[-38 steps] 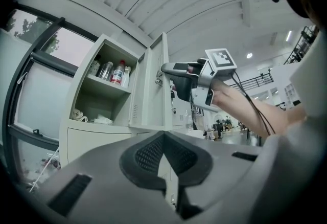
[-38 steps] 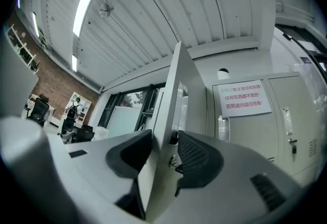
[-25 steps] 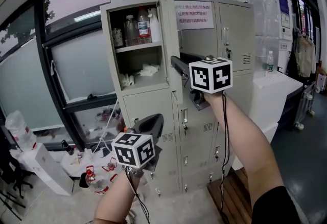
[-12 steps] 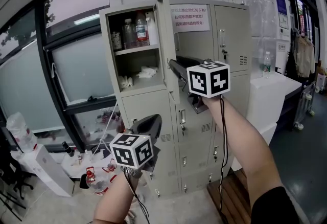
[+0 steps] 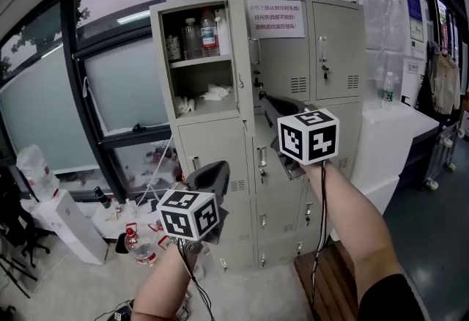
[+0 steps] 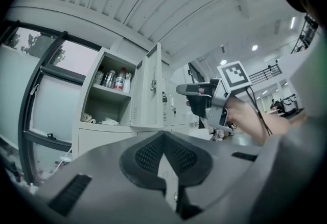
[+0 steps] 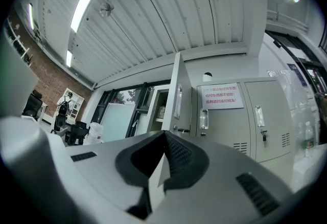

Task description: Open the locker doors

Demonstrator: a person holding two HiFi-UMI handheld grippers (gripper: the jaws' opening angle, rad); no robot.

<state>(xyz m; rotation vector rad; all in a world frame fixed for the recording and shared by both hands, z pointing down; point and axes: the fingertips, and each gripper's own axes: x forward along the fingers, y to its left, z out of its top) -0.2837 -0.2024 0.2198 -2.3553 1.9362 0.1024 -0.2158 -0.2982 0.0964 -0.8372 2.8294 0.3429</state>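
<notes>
Lower now, the right gripper has dropped a bit in front of the locker. Its fingers have just been closing, and they are now shut tight with nothing between them.

The big grey locker stands by the window, just ahead of both grippers. Its top left door is already swung open, and bottles sit on the shelf inside. All the other doors look closed, like the middle door with the paper sign.

The left gripper hangs lower down. Its fingers are shut too and hold nothing.

So one door is done, and I think the next door is being picked. To open it, the fingers must open again, reach the small handle, pinch it and pull.
</notes>
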